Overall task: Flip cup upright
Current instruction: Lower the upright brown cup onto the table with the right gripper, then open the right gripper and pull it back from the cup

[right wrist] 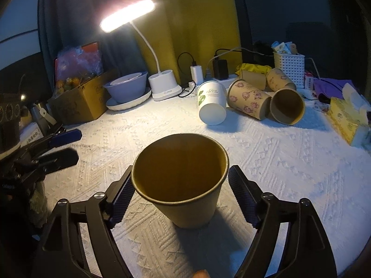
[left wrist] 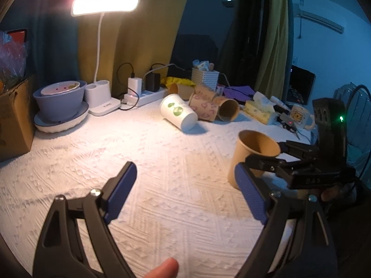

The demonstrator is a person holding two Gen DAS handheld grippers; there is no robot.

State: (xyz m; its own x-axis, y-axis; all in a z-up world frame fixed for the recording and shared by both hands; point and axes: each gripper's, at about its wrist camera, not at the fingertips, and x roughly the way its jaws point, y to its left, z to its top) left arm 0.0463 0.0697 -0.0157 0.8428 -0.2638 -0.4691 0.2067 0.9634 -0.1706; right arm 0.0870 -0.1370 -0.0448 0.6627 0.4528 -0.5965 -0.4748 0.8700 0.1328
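A plain brown paper cup [right wrist: 183, 180] stands upright on the white textured cloth, mouth up. My right gripper [right wrist: 180, 185] is open around it, with small gaps between the pads and the cup wall. The same cup [left wrist: 252, 155] shows at the right of the left wrist view with the right gripper [left wrist: 266, 157] on both sides of it. My left gripper [left wrist: 185, 180] is open and empty over bare cloth, left of the cup. It shows at the left edge of the right wrist view [right wrist: 67, 146].
Several cups lie on their sides at the back: a white one with green print [right wrist: 212, 102], a pink-patterned one [right wrist: 249, 100], a brown one [right wrist: 286, 106]. A desk lamp [right wrist: 162, 85], bowls [right wrist: 127, 88], cardboard box [right wrist: 78, 102], power strip, white basket [right wrist: 288, 69] and tissue box [right wrist: 347, 120] line the edges.
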